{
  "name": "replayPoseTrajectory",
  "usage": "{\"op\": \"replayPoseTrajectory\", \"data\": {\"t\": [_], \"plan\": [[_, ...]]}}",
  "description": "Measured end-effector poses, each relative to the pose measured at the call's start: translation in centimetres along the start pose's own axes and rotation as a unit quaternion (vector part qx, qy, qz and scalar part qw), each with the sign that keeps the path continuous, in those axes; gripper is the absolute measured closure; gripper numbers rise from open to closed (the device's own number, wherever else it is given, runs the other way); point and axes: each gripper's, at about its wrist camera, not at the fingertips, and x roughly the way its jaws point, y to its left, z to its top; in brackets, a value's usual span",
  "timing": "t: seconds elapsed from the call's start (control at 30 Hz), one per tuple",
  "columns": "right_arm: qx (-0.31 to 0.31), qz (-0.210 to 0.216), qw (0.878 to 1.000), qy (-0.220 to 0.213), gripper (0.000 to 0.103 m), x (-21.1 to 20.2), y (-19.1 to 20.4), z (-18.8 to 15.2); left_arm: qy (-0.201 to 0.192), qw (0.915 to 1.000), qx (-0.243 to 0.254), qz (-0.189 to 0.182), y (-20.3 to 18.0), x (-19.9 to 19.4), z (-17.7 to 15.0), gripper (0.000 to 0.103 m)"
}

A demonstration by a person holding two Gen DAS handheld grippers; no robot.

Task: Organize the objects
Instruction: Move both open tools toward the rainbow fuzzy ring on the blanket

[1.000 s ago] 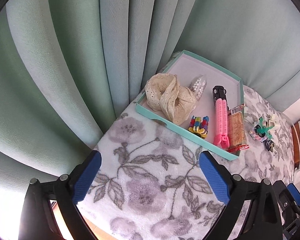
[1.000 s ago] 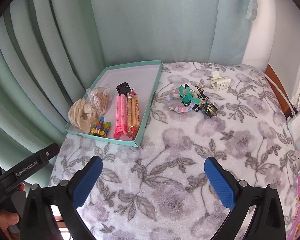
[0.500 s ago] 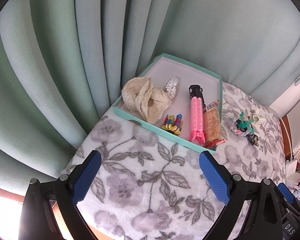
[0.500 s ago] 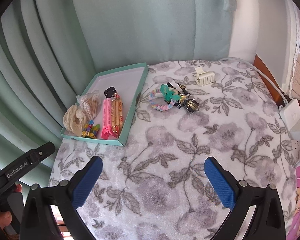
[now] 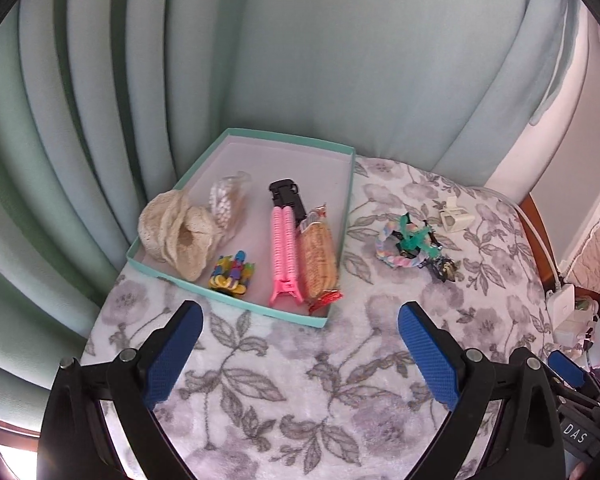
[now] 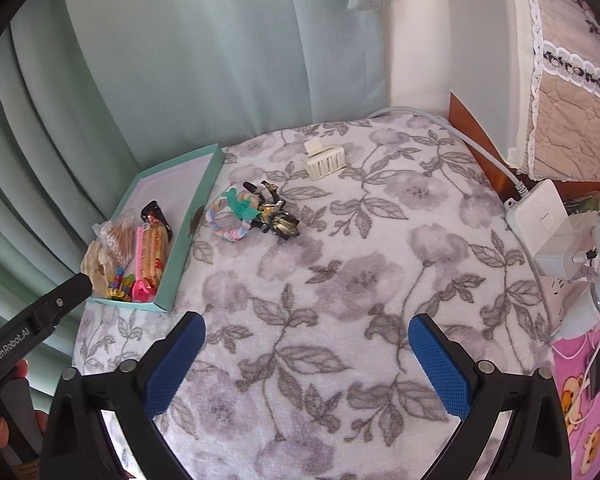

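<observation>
Bare blanket [image 6: 340, 280] ahead; tray [image 6: 180, 268] left, power strip [image 6: 540, 216] right.

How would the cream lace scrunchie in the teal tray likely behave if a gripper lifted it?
The cream lace scrunchie looks like crumpled, ruffled fabric, so it would probably flop and squash between the pads. It seems light for its bulk. Its folds lean on the bag of cotton swabs, which might get nudged.

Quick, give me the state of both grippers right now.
Left gripper: jaws open, holding nothing.
Right gripper: jaws open, holding nothing.
</observation>
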Motion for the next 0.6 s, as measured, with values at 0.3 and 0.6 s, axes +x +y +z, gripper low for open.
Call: {"op": "replayPoseTrajectory", "data": {"t": [0.3, 0.6], "plan": [[-0.020, 0.011, 1.000, -0.014, 0.000, 1.6, -0.7, 3.3, 0.029, 0.9984, 0.030, -0.038, -3.6, 3.6, 2.7, 0.005], [-0.039, 0.035, 0.998, -0.030, 0.006, 4.7, 1.1, 7.4, 0.029, 0.9968, 0.063, -0.038, -5.6, 7.6, 5.3, 0.016]]}}
